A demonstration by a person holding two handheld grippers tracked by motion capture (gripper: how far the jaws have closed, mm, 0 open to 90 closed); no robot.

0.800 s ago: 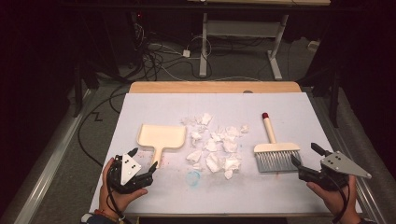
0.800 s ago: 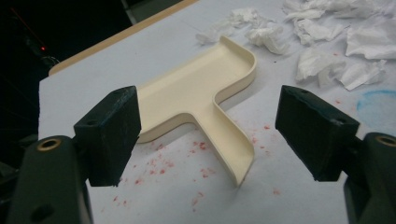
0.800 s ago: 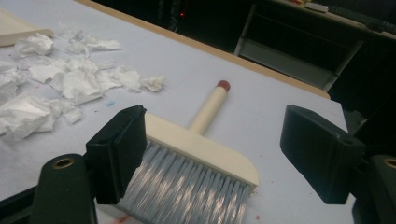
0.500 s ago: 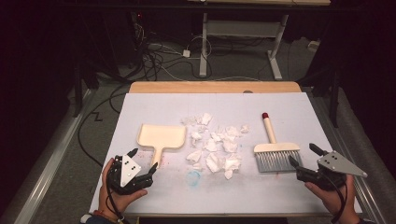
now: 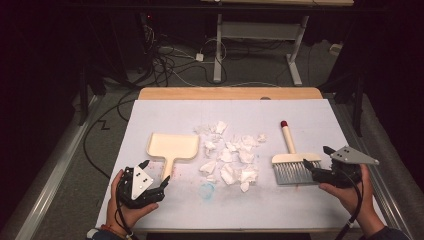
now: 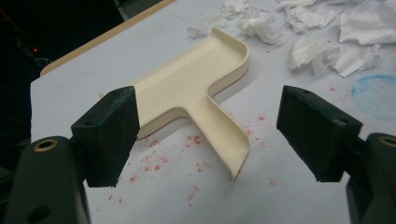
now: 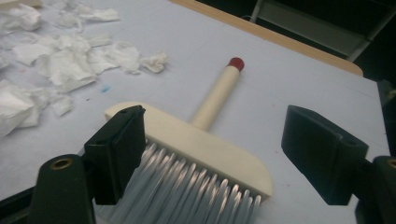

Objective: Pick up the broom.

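The left gripper (image 5: 155,175) sits with its jaws wide apart, just short of the handle of the cream dustpan (image 5: 172,147) lying flat on the white sheet (image 5: 300,210). The right gripper (image 5: 314,159), jaws also spread, is at the bristles of the brush (image 5: 292,162). Torn paper scraps (image 5: 230,157) lie between dustpan and brush.

Dim room. Grey floor (image 5: 60,165) showing at frame left; black cables (image 5: 165,65) lying upper centre; white desk frame (image 5: 260,35) standing at top; wooden table edge (image 5: 230,93) showing mid-frame.

Lab: floor cables (image 5: 170,65), bench frame (image 5: 255,35)
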